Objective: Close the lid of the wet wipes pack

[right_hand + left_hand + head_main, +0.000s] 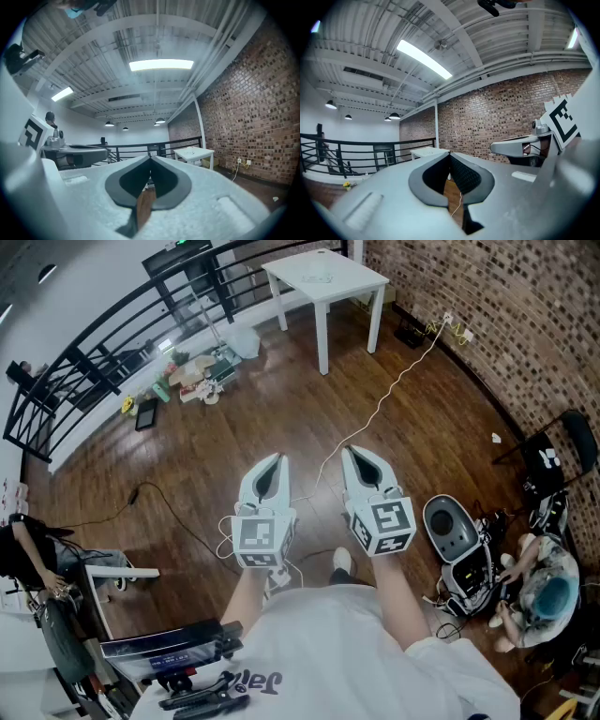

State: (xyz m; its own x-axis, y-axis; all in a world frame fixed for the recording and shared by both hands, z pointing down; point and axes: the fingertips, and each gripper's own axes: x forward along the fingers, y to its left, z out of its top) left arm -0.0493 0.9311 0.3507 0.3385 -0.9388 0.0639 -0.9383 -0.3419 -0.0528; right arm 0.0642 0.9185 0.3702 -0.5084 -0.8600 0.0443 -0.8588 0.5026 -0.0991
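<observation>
As their jaws meet, left tool [278,458] and right tool [348,450] point forward.

- The dark wooden floor [281,418] carries a white table [326,277] near its far edge.
- A white cable [389,395] trails from the brick-wall edge toward the middle.
- Boxes and clutter [192,376] lie along the railing edge.
- A black cable [159,507] winds at the left.

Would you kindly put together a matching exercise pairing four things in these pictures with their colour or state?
Things:
1. table
2. railing
3. floor
4. left gripper

Colour or state:
a. black
b. brown wood
c. white
d. jaws together, nothing held

Pairs: 1-c, 2-a, 3-b, 4-d.
</observation>
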